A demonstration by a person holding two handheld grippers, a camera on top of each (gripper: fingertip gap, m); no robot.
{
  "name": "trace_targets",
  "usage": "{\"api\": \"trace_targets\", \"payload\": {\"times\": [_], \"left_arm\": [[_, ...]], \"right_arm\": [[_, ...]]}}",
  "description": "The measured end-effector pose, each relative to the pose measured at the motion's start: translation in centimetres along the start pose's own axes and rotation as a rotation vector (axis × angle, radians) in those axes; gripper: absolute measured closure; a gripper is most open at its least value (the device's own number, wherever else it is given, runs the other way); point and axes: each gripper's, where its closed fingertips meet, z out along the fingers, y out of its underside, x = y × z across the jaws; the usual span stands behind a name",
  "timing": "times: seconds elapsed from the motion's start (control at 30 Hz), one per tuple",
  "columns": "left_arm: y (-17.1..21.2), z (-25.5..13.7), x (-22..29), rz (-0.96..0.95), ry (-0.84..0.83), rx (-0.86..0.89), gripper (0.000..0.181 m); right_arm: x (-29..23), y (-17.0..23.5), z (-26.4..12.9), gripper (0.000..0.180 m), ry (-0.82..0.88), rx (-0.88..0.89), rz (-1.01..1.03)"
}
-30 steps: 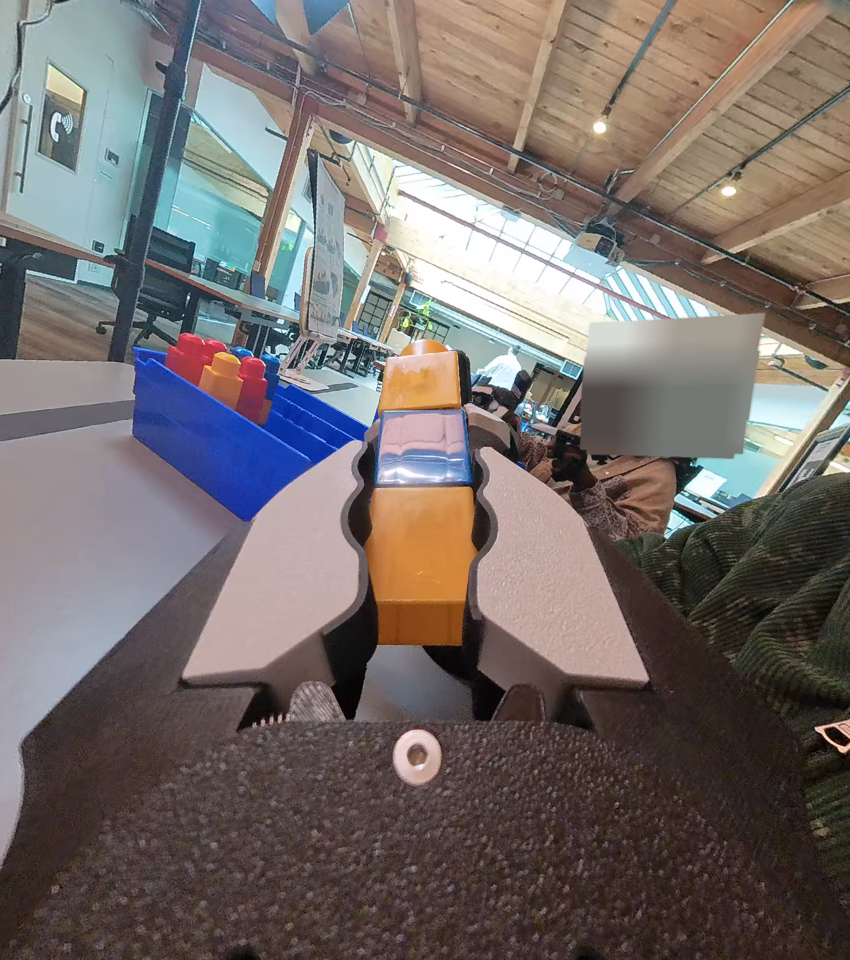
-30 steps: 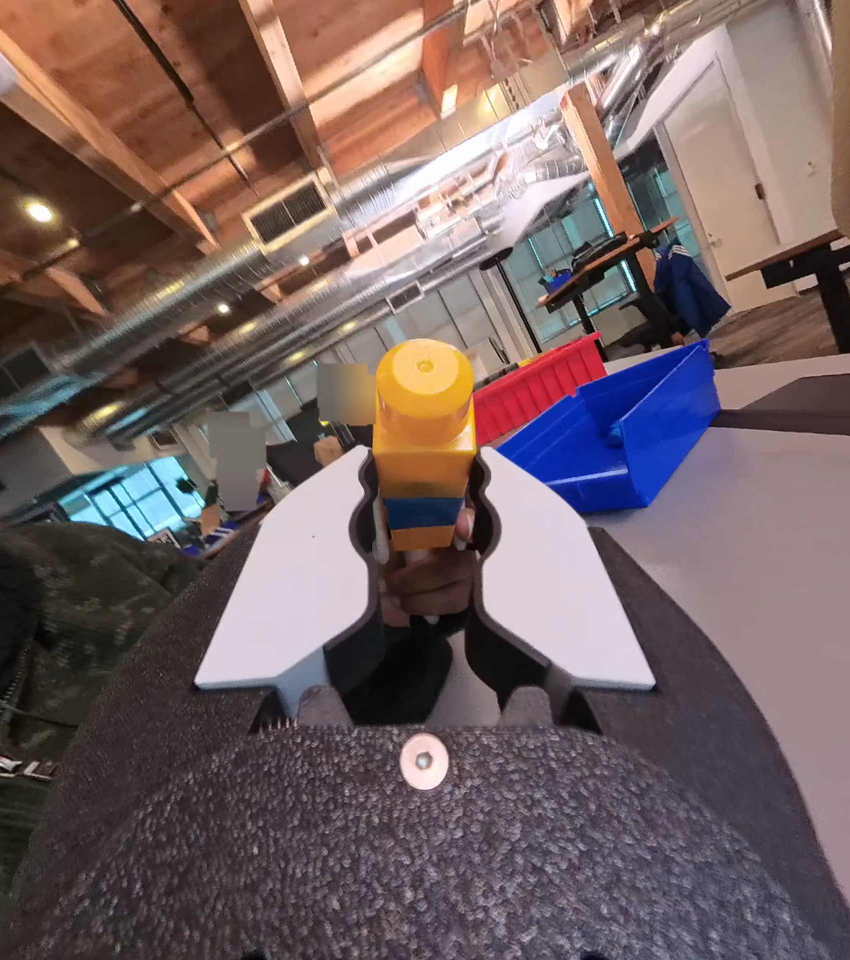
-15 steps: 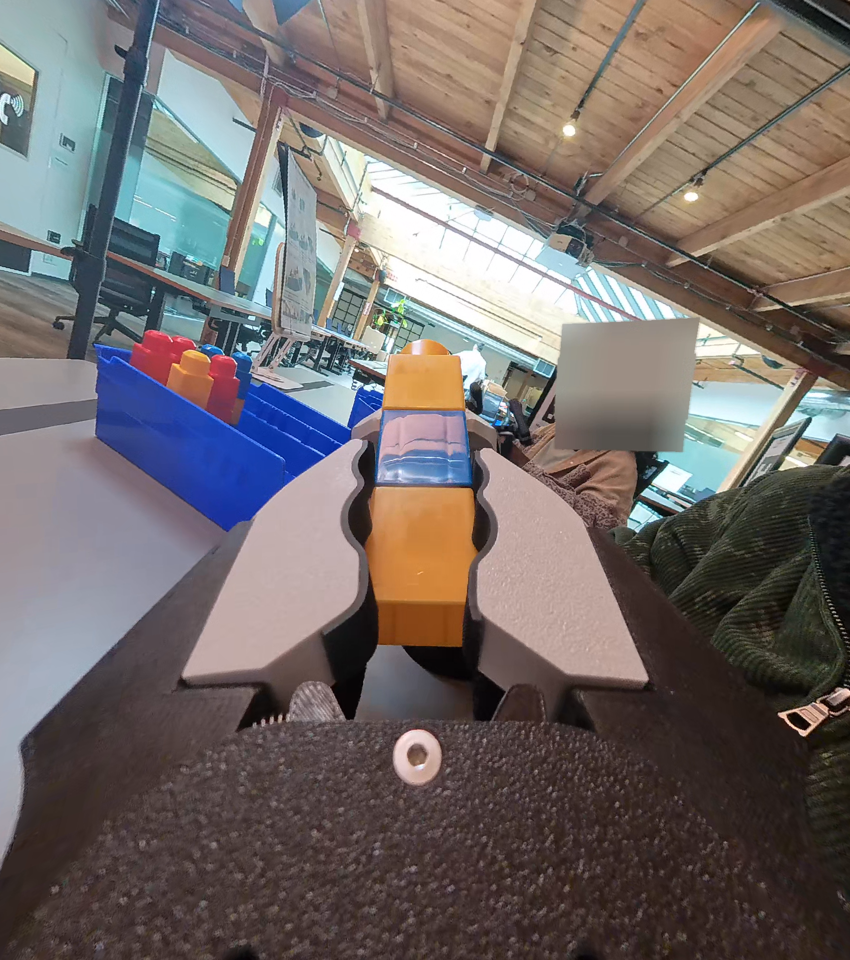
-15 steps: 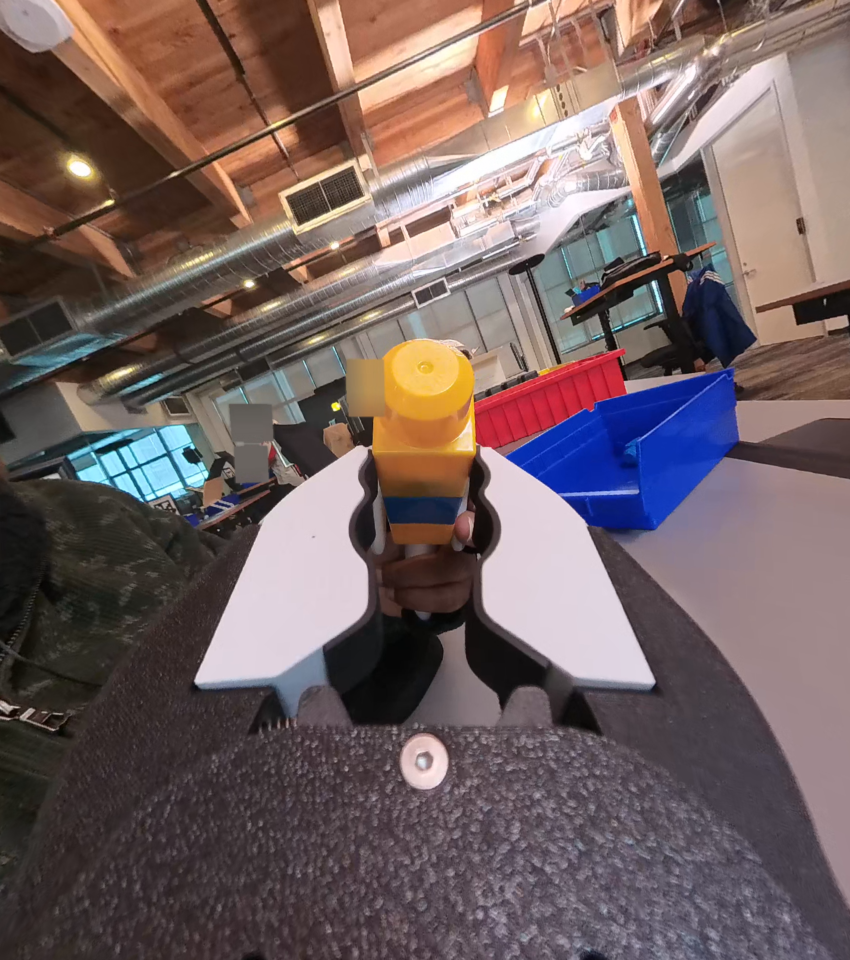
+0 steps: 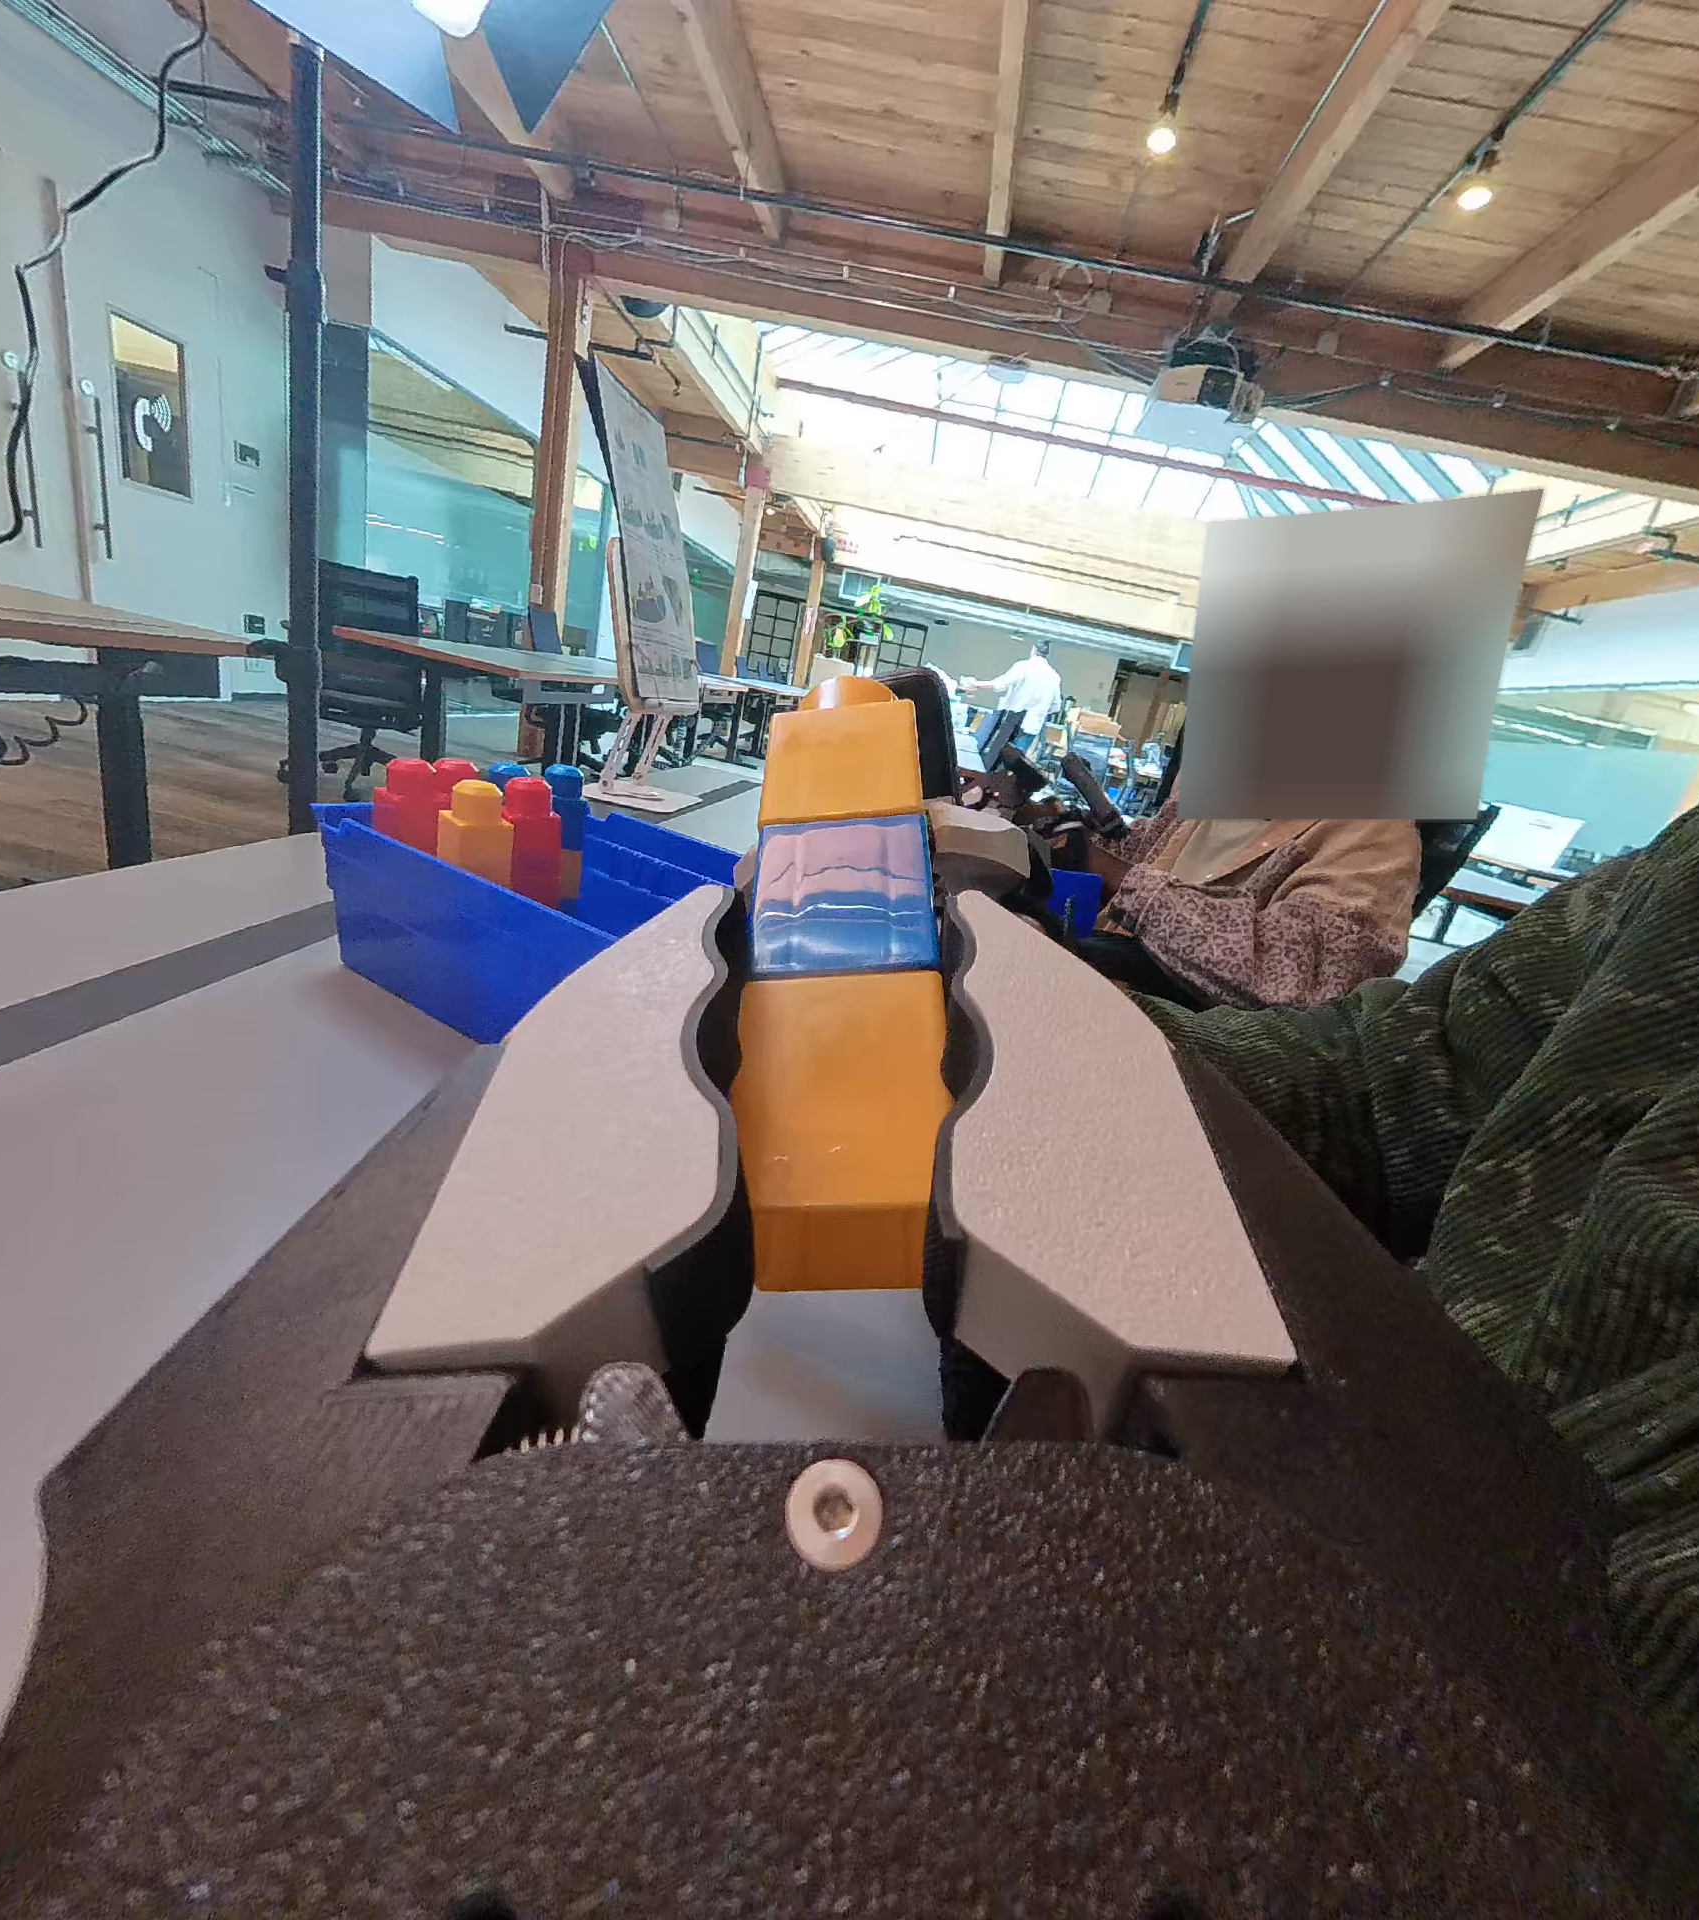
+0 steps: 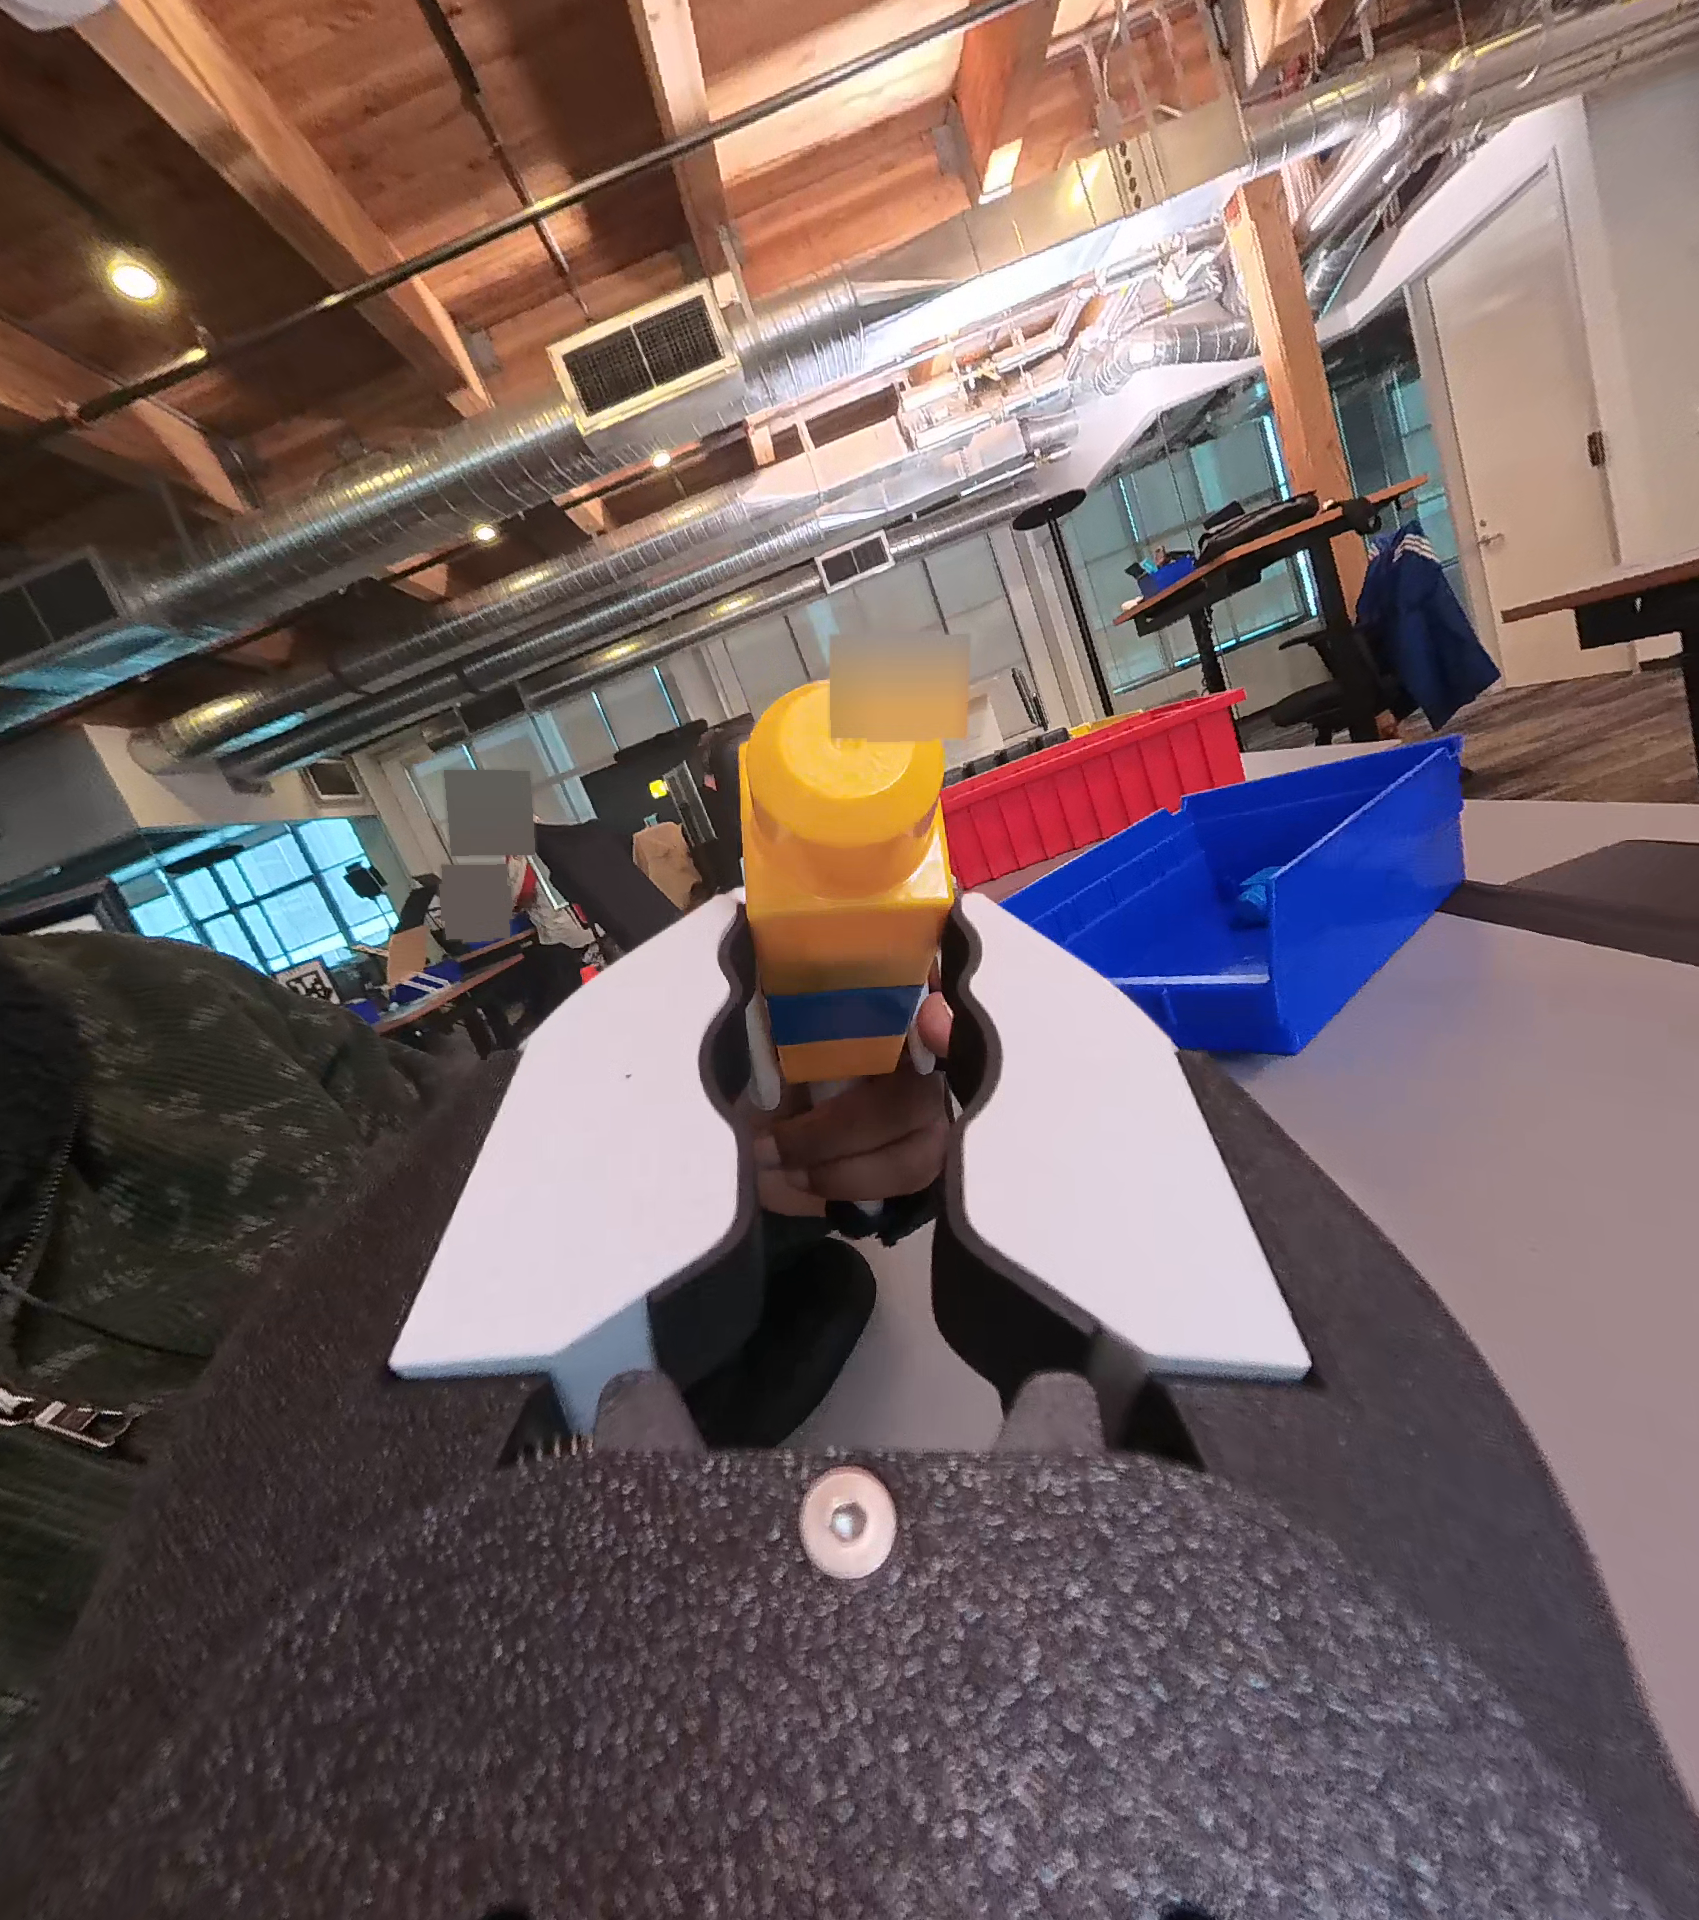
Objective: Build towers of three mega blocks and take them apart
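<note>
You've got the left tool (image 5: pixel 837 1039) clamped on the tower's (image 5: pixel 840 997) bottom orange block and the right tool (image 6: pixel 843 997) clamped on its top one, blue bin (image 5: pixel 471 925) ahead-left of the left tool.

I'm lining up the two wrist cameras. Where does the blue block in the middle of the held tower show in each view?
Left wrist view: the blue block sits centre frame, at the tips of the left gripper, between two orange blocks.
Right wrist view: it is a thin blue band just above centre, between the fingers of the right gripper.
Shared landmark: the three-block tower itself.
</note>
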Motion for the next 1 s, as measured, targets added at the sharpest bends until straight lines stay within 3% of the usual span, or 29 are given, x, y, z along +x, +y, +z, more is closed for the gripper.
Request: {"api": "trace_targets", "payload": {"times": [0.23,0.37,0.5,0.63,0.73,0.83,1.0], "left_arm": [[0.0,-0.2,0.2,0.082,0.001,-0.022,0.145],[-0.4,-1.1,-0.3,0.081,0.024,-0.012,0.145],[0.7,-1.2,-0.8,0.067,0.033,-0.038,0.145],[1.9,-0.6,-0.4,0.083,0.053,-0.088,0.145],[3.2,-0.3,-0.7,0.079,0.039,-0.162,0.145],[2.7,-0.6,-1.9,0.064,-0.020,-0.153,0.144],[2.3,-2.1,-5.2,0.164,-0.225,-0.188,0.181]], "right_arm": [[0.0,0.2,0.0,0.143,0.006,-0.061,-0.041],[0.1,-1.3,-0.8,0.130,0.022,-0.073,-0.093],[0.3,-2.0,-1.5,0.132,0.032,-0.063,-0.100],[0.1,-1.4,-1.3,0.151,0.018,-0.093,-0.098],[0.2,-1.2,-1.7,0.151,0.051,-0.201,-0.143],[0.2,-4.6,-3.2,0.151,0.149,-0.275,-0.252],[3.9,-13.4,-10.0,0.151,0.518,-0.530,-0.396]]}}
